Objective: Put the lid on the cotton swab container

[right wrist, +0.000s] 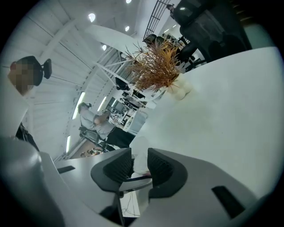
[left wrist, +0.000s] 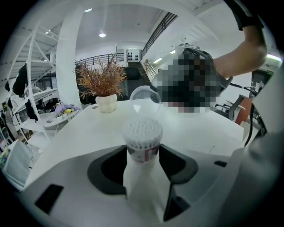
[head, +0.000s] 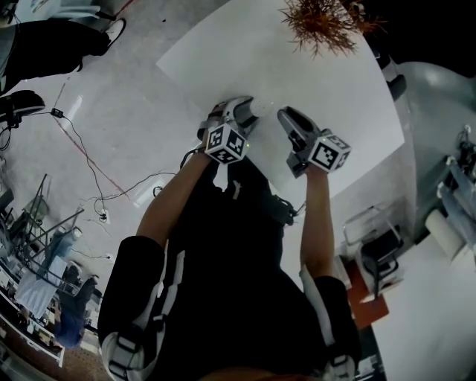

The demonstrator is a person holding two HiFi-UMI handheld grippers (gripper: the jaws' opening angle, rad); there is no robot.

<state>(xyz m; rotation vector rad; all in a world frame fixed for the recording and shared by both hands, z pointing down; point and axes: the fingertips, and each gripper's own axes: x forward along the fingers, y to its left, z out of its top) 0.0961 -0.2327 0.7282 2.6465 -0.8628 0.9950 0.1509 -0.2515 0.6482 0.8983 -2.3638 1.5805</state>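
Observation:
My left gripper [head: 245, 108] [left wrist: 142, 153] is shut on the cotton swab container [left wrist: 142, 135]. The container is a small upright white tub with a printed band, uncovered, and packed with swab heads. Just beyond it the clear round lid [left wrist: 144, 99] hangs above the white table [head: 335, 67], tilted on edge at the tip of my right gripper [head: 286, 115] [right wrist: 140, 162]. In the right gripper view the ribbed pads stand close together with a pale, see-through piece [right wrist: 138, 155] pinched between them. In the head view both grippers point at each other over the table's near edge, a short gap apart.
A dried reddish plant [head: 323, 22] [left wrist: 104, 80] [right wrist: 155, 66] in a white pot [left wrist: 106, 103] stands at the table's far side. Cables [head: 82, 149] run across the floor to the left. Shelving, chairs and people fill the room beyond the table.

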